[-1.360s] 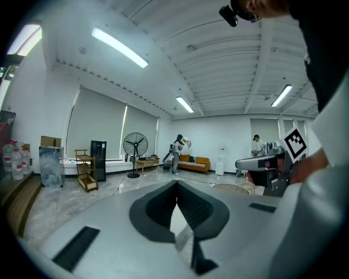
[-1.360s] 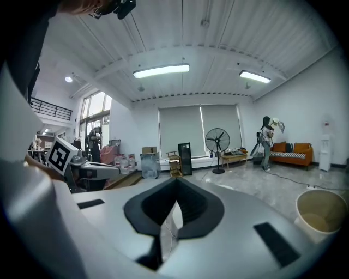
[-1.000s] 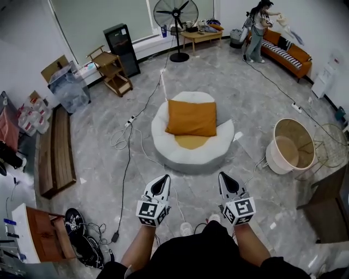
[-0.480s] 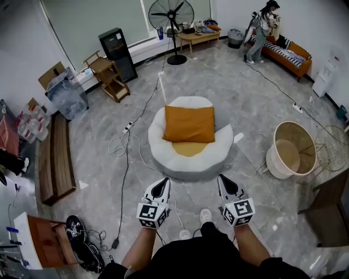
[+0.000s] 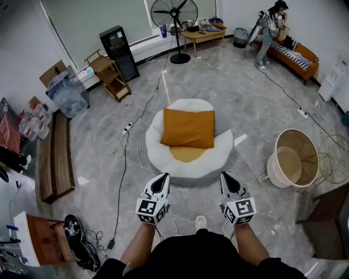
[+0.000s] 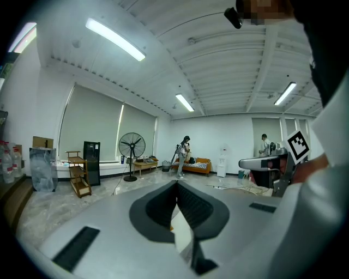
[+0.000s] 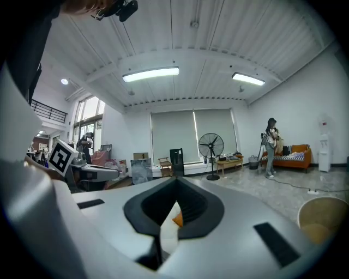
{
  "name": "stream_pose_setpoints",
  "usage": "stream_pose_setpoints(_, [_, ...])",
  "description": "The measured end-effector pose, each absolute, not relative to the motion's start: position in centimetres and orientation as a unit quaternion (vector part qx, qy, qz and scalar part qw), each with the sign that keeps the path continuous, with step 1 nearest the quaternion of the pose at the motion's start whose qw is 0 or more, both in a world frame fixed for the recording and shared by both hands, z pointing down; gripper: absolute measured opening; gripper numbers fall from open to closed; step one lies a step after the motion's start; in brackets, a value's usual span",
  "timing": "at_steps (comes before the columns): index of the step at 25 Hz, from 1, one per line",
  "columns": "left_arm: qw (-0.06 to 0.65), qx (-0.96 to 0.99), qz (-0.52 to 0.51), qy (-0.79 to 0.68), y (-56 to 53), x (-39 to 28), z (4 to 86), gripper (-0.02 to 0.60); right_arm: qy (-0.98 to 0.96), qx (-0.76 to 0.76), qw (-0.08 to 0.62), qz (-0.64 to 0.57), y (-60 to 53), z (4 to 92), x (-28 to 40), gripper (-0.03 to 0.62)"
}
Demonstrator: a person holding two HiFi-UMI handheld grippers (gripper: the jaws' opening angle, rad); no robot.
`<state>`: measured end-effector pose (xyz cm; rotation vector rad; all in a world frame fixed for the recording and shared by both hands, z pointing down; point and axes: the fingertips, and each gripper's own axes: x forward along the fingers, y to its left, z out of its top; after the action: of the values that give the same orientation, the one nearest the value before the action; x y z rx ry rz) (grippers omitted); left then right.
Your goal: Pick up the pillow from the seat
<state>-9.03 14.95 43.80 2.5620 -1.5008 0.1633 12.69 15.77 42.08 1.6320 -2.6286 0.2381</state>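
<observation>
1. Both tools are closing in on the seat (image 5: 163,159) compared with a second ago. Its near edge is now sitting just beyond their tips in the head view, and the person's shoe (image 5: 200,222) is showing between the arms.
2. The left tool (image 5: 163,179) is pointing at the seat's near left edge, with its jaws pressed together and nothing between them.
3. The right tool (image 5: 227,180) is pointing at the near right edge. It is also closed and carrying nothing.
4. The orange pillow (image 5: 188,128) is lying flat on the seat toward its far edge, overlapping the yellow centre pad (image 5: 185,153) and sitting apart from both tools.
5. On the floor (image 5: 240,98), a round basket (image 5: 297,158) is lying on its side off the seat's right edge, and a fan (image 5: 175,12) is standing well beyond the far edge.
</observation>
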Motion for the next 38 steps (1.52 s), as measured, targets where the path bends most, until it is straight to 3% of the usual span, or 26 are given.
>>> stream_pose_setpoints(14, [0.066, 0.848, 0.041, -0.524, 7.7, -8.8, 44.0, 0.012, -0.851, 0.513, 0.048, 0.101, 8.3, 45.6, 14.6, 0.006])
stream_pose_setpoints(22, [0.079, 0.855, 0.042, -0.511, -1.4, -11.2, 45.5, 0.012, -0.849, 0.510, 0.090, 0.105, -0.3, 47.7, 11.1, 0.006])
stream_pose_setpoints(31, [0.070, 0.847, 0.035, -0.526, -12.1, -18.8, 44.5, 0.012, -0.842, 0.523, 0.097, 0.093, -11.1, 47.5, 5.5, 0.006])
stream_pose_setpoints(38, [0.092, 0.858, 0.027, -0.505, -16.3, -20.6, 46.1, 0.012, -0.834, 0.535, 0.081, 0.114, -15.4, 46.6, 2.9, 0.006])
